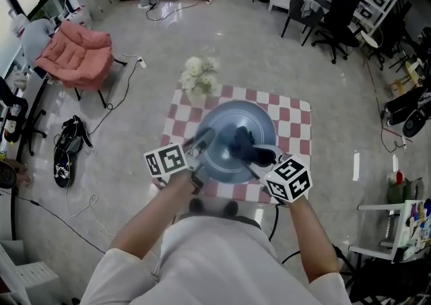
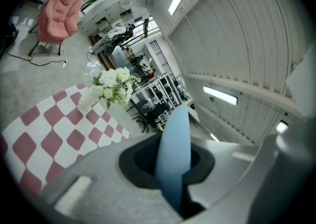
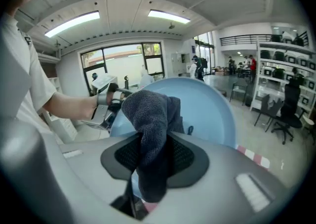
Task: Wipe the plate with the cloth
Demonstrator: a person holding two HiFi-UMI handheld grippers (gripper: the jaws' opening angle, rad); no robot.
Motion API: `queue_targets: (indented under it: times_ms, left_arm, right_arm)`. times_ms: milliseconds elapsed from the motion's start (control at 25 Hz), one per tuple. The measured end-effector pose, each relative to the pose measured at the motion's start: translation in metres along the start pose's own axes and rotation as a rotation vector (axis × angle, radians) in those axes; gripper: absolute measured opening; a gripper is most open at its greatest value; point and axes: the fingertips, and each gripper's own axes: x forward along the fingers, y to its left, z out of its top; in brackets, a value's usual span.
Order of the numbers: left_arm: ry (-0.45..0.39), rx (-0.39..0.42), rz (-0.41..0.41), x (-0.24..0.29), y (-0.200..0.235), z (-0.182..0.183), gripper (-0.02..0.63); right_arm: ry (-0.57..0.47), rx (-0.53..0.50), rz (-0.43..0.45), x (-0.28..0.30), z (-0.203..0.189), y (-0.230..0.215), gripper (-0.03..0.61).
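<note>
Left gripper [image 2: 174, 171] clamps the plate [image 2: 176, 131] rim. Right gripper [image 3: 152, 161] clamps the cloth [image 3: 150, 116], set against the plate face.

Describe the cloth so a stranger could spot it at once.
Find the red-and-white checked table; over it the left tool holds a pale blue plate by its rim. The cloth is the bunched fabric pinched in the right tool in front of that plate. It alone is dark and fuzzy; the plate is smooth and pale.
</note>
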Motion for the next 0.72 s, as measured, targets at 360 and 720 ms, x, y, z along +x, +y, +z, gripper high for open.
queue_targets:
  times_ms: [360, 720]
  left_arm:
    - [0.047, 0.07, -0.018, 0.009, -0.008, -0.003, 0.037]
    - [0.081, 0.162, -0.054, 0.017, -0.021, 0.0, 0.037]
  right_arm:
    - [-0.055, -0.006, -0.165, -0.002, 0.035, -0.053, 0.127]
    - [-0.088, -0.036, -0.123, 0.013, 0.046, -0.046, 0.129]
